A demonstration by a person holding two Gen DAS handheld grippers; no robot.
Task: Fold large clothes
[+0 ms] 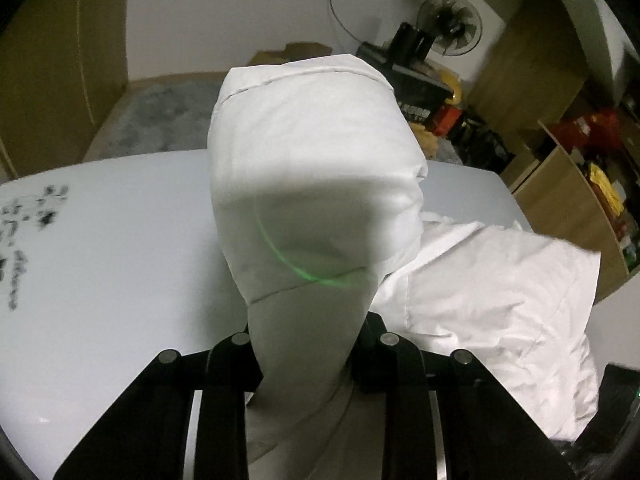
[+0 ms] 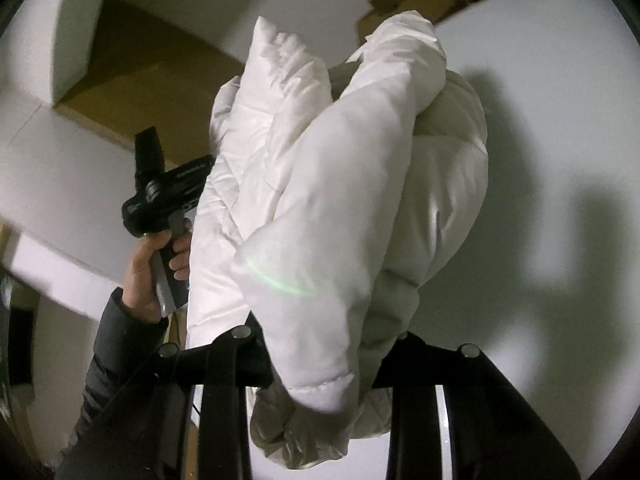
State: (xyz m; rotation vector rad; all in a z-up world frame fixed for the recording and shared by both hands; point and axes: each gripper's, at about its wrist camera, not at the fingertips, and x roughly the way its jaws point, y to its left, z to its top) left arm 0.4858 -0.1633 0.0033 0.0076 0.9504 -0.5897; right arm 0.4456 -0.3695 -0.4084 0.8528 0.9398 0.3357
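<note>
In the left wrist view a white padded jacket (image 1: 316,168) fills the centre of the frame, a puffy quilted panel with stitched seams and a smooth, faintly shiny shell, narrowing to a neck of cloth at lower centre where the left gripper (image 1: 308,360) pinches it between its black fingers; the rest of the garment lies crumpled at lower right on the white table (image 1: 120,260), which curves across the middle of the frame; dark scribbled marks (image 1: 24,232) sit on the tabletop at the left edge; behind, in the upper part, a grey rug (image 1: 160,116) covers the floor, a black fan (image 1: 450,24) stands at upper right above a clutter of boxes, and a wooden shelf unit (image 1: 568,200) with red and yellow items runs down the right edge; the raised panel hides the middle of the far table edge and part of the clutter. In the right wrist view the same jacket (image 2: 340,184) hangs bunched in thick soft folds through the centre, brighter on its left fold and shadowed on its right, its lower end gathered between the black fingers of the right gripper (image 2: 320,364), which clamp on it; at left a person's hand (image 2: 154,272) in a dark ribbed sleeve (image 2: 116,352) grips the handle of the other gripper's black body (image 2: 164,196), whose jaws are hidden behind the cloth; the white tabletop (image 2: 540,240) carries the jacket's dark shadow at right; a brown cardboard box (image 2: 132,80) shows at upper left.
</note>
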